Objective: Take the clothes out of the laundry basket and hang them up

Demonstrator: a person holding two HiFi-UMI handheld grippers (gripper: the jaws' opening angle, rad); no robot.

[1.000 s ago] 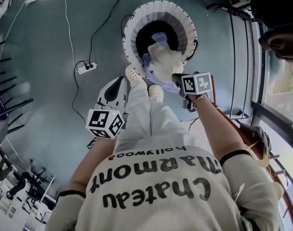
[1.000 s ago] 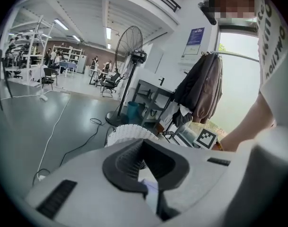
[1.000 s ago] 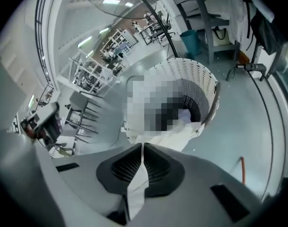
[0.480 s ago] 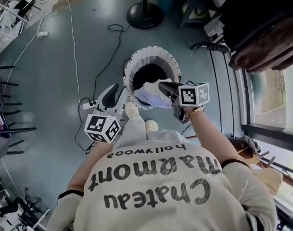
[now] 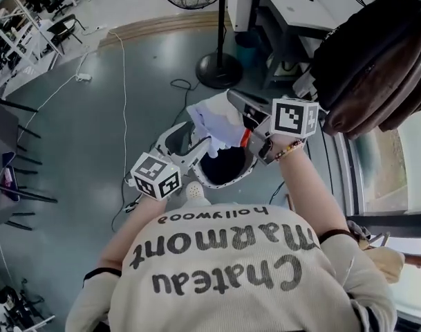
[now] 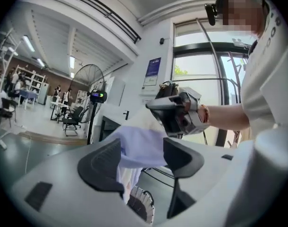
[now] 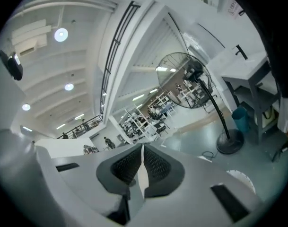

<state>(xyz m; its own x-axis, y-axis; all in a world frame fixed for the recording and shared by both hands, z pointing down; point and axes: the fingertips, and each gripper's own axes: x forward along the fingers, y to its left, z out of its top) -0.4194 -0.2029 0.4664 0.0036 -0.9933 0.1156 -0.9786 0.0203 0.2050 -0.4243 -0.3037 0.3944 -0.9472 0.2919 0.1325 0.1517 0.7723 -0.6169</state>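
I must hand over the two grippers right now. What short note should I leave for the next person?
Right gripper: jaws shut on the pale garment, held up above the laundry basket.
Left gripper: jaws have just been opening; the garment's cloth lies between them, not clamped.
Done: one garment is out of the basket.
To do: hang it up; whether more clothes remain in the basket cannot be seen.

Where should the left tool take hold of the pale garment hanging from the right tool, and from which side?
Grip the lavender fold of the garment below the right tool, coming level from the person's left. There the cloth is bunched; lower it hangs loose above the basket. The jaws of the left tool have just been opening, and that fold lies between them, not pinched.
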